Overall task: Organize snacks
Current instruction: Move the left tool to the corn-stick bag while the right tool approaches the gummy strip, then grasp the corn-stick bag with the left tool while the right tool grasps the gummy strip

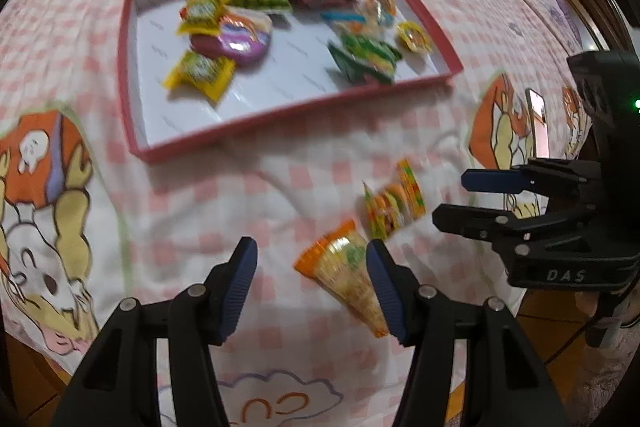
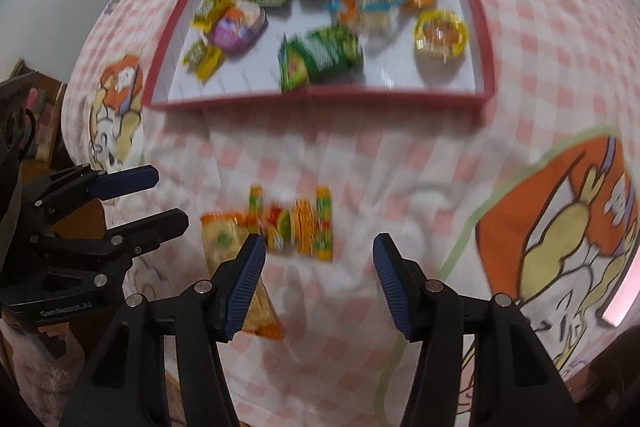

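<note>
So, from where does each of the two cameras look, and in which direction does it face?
Left wrist view: sits on the left claw, looks steeply down at the checked cloth, the red box and a cone packet; its open fingers and the right claw show.
Right wrist view: sits on the right claw, looks steeply down too; its open fingers and the left claw show.
Both share the red box, the cone packet and a striped packet.
</note>
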Motion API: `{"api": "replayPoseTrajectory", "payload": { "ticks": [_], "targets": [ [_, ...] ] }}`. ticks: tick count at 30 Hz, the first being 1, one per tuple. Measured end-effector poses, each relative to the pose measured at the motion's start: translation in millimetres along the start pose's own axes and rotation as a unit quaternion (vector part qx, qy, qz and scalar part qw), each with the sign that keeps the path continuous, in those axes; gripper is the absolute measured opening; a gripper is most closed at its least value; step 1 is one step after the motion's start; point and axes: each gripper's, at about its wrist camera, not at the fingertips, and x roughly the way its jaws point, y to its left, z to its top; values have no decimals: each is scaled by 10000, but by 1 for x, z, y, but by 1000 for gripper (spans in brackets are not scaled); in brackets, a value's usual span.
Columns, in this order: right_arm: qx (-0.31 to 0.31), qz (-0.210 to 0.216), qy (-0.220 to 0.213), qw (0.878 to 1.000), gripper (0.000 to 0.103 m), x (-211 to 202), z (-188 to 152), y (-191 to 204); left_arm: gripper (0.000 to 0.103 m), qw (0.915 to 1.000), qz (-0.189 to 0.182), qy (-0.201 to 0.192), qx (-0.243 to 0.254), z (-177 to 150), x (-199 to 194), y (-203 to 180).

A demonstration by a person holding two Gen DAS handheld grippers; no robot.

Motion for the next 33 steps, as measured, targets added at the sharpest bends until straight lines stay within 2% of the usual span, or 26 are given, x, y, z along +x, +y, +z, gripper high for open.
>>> {"api": "replayPoseTrajectory", "payload": {
  "ticks": [15,19,24,25,28,29,33],
  "targets": [
    [-46,-195,-12,9998,58,10,-39,-13,60,9995,-3,313,98,-29,34,-36],
    [-68,-201,-35,9998,58,11,-42,-17,64,9996,128,239,75,-31,45,-42],
    [-32,-223,-63,9997,58,11,-45,-22,68,9999,92,139,-37,-32,55,-42],
    [-32,-237,-69,9997,58,11,-46,-23,67,9999,53,112,-83,-33,57,-41],
    [-1,-234,-71,9997,58,12,-48,-26,53,9999,-11,37,-151,-38,55,-35],
    [9,-231,-63,9997,58,12,-48,-27,44,9998,-47,27,-166,-39,53,-31],
    [7,-240,-44,9997,58,14,-49,-27,28,9994,-185,16,-277,-43,44,-14]
  ]
}}
